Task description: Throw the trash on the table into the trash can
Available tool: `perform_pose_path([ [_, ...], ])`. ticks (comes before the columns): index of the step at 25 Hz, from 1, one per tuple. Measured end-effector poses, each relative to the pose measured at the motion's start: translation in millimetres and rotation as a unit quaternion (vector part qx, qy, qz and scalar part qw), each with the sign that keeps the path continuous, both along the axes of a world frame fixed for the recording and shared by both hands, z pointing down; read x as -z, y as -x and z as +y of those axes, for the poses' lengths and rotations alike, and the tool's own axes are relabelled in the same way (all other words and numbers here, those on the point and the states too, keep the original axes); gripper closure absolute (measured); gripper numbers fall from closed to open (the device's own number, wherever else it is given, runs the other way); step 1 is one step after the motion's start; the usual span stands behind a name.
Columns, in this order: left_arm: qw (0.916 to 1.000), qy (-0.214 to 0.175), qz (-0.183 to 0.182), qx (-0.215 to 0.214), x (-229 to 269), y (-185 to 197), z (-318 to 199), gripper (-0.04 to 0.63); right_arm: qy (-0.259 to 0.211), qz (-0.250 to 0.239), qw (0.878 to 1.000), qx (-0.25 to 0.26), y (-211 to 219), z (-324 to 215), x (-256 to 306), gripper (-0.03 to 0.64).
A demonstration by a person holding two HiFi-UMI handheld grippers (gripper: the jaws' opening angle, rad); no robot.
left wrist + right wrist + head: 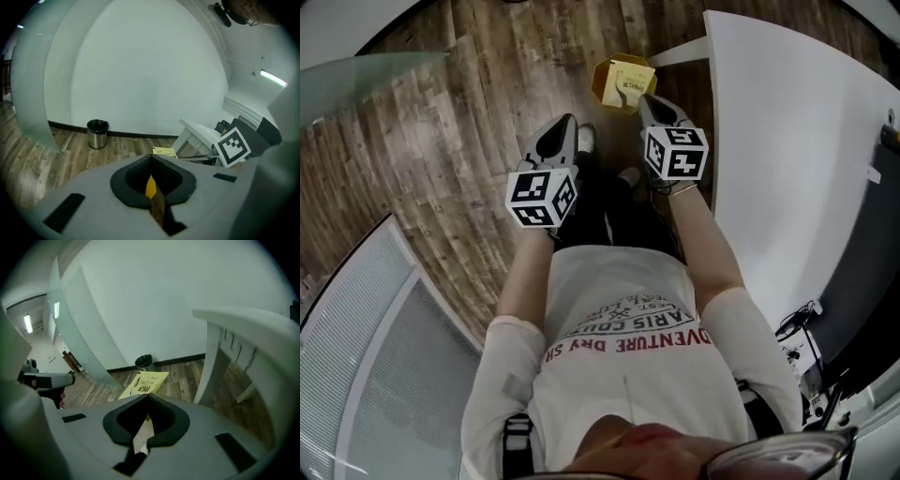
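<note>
Nearest the head camera, the person's two forearms reach forward and down, each ending in a gripper with its marker cube. The left gripper (571,122) and the right gripper (649,101) sit side by side above the wooden floor (459,122), just beside the edge of the white table (778,141).

In the left gripper view the jaws are drawn together on a thin strip, bright yellow at the top and cardboard brown below, with no gap left around it. In the right gripper view the jaws are likewise pressed together on a pale cardboard flap.

Both strips belong to the yellow carton (623,82), which hangs in the air just past the fingertips and between the two grippers, off the table and over the floor. From above it looks angular and partly flattened. Its upper face is pale yellow with a block of dark print, and the side turned left is a deeper orange-yellow. The right gripper view shows the printed face as a flat, slanted panel rising beyond the jaw tips; the print is too small to read.

Farther off, a curved frosted glass panel (33,93) stands on the floor. Well beyond it, a small steel trash can (97,133) with a dark liner sits at the foot of the white wall (150,70), well apart from the carton.
</note>
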State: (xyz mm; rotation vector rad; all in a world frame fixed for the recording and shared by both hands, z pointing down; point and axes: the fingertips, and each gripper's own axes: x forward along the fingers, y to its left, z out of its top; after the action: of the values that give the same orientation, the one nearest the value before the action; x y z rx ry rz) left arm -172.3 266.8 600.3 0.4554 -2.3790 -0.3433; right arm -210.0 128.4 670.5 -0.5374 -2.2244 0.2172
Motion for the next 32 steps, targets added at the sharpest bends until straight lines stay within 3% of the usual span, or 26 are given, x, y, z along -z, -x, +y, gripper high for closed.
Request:
perform_pose_path([
  [7,0.9974,-0.017,0.069,0.012,-148.6,26.1,12.1,0.572,-0.058,0.088,0.994,-0.014,7.7,-11.5,-189.1,0.591],
  [11,0.9967,-0.009,0.078,0.021,-232.9,43.3,16.6,0.572,-0.075,0.105,0.992,-0.018,20.2,-13.2,-283.8,0.59],
  [16,0.9944,0.0,0.105,0.012,-302.3,47.2,15.3,0.572,-0.1,0.131,0.986,-0.013,23.5,-12.7,-367.7,0.589],
  [21,0.9935,0.007,0.114,-0.002,-307.0,41.8,17.7,0.572,-0.117,0.14,0.983,-0.01,14.1,-9.5,-380.6,0.589],
  [24,0.9929,0.015,0.117,-0.01,-304.4,38.1,13.9,0.572,-0.104,0.143,0.984,-0.014,9.0,-8.7,-381.1,0.588],
  [32,0.9951,0.007,0.096,-0.025,-218.6,25.4,4.8,0.572,-0.074,0.106,0.99,-0.049,-0.5,-4.7,-271.0,0.589],
])
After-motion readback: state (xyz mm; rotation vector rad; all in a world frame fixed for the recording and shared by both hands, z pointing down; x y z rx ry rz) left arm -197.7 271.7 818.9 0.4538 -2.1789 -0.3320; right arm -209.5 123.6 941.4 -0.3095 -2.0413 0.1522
